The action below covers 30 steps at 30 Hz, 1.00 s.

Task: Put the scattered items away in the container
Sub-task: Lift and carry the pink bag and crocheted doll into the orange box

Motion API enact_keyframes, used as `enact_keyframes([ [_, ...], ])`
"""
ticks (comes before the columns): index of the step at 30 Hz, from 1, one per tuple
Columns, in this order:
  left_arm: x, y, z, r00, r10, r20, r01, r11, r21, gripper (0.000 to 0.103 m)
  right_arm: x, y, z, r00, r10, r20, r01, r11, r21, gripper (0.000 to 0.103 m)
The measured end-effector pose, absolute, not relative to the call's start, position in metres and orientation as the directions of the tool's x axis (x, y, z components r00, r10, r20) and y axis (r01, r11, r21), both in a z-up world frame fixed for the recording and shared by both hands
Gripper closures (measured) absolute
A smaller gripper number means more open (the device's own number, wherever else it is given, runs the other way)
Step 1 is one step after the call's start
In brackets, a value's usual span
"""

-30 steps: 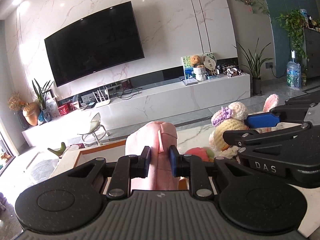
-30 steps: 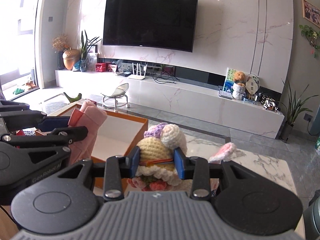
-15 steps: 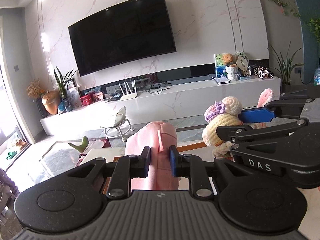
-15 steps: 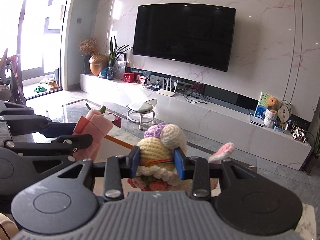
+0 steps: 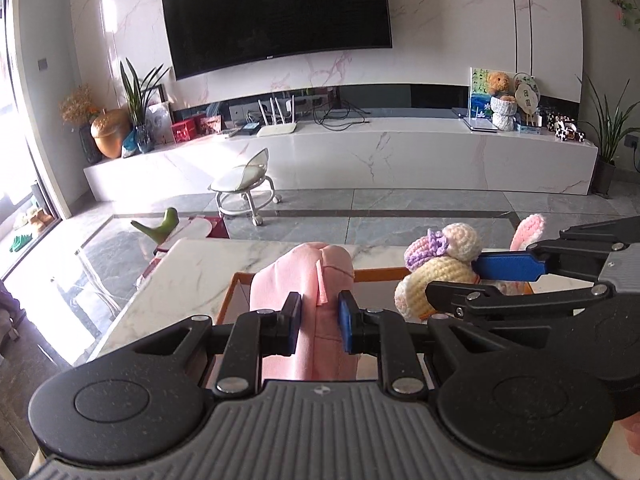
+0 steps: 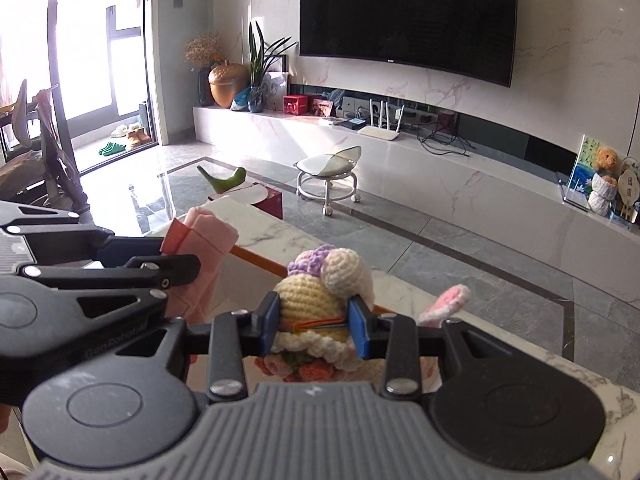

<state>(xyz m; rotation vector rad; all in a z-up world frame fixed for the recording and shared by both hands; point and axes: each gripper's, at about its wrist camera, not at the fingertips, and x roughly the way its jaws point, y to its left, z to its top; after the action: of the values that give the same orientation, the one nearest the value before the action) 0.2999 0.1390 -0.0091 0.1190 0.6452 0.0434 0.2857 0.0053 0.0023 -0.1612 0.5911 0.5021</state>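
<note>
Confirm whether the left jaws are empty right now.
No, the left gripper has its jaws clamped on a folded pink cloth.

Mounted close behind each gripper's fingers, angled slightly downward across the marble table (image 5: 192,280) toward the television (image 5: 276,12) wall. Left wrist view: television faced almost head-on, right gripper (image 5: 472,280) intruding from the right. Right wrist view: television up and right, left gripper (image 6: 176,258) intruding from the left. Shared: television, white stool (image 6: 330,170) below it, table.
</note>
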Motion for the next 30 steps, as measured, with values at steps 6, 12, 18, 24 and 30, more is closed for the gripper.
enact_keyframes([
  [6,0.318,0.146,-0.038,0.752,0.095,-0.652,-0.021,0.992,0.121,0.08,0.315,0.01,-0.027,0.668,0.409,-0.622,-0.507,0.862,0.022,0.064],
  [12,0.328,0.148,-0.057,0.718,0.151,-0.679,-0.055,0.985,0.161,0.08,0.337,0.02,-0.052,0.617,0.403,-0.676,-0.515,0.856,0.041,0.064],
  [18,0.336,0.151,-0.065,0.703,0.194,-0.684,-0.075,0.977,0.2,0.08,0.348,0.029,-0.069,0.58,0.387,-0.717,-0.523,0.852,0.036,0.064],
  [24,0.344,0.152,-0.07,0.689,0.203,-0.696,-0.065,0.973,0.219,0.081,0.353,0.033,-0.068,0.572,0.369,-0.732,-0.52,0.854,0.024,0.063],
  [30,0.349,0.159,-0.073,0.679,0.16,-0.717,-0.053,0.984,0.17,0.081,0.36,0.035,-0.07,0.544,0.382,-0.747,-0.531,0.846,0.046,0.062],
])
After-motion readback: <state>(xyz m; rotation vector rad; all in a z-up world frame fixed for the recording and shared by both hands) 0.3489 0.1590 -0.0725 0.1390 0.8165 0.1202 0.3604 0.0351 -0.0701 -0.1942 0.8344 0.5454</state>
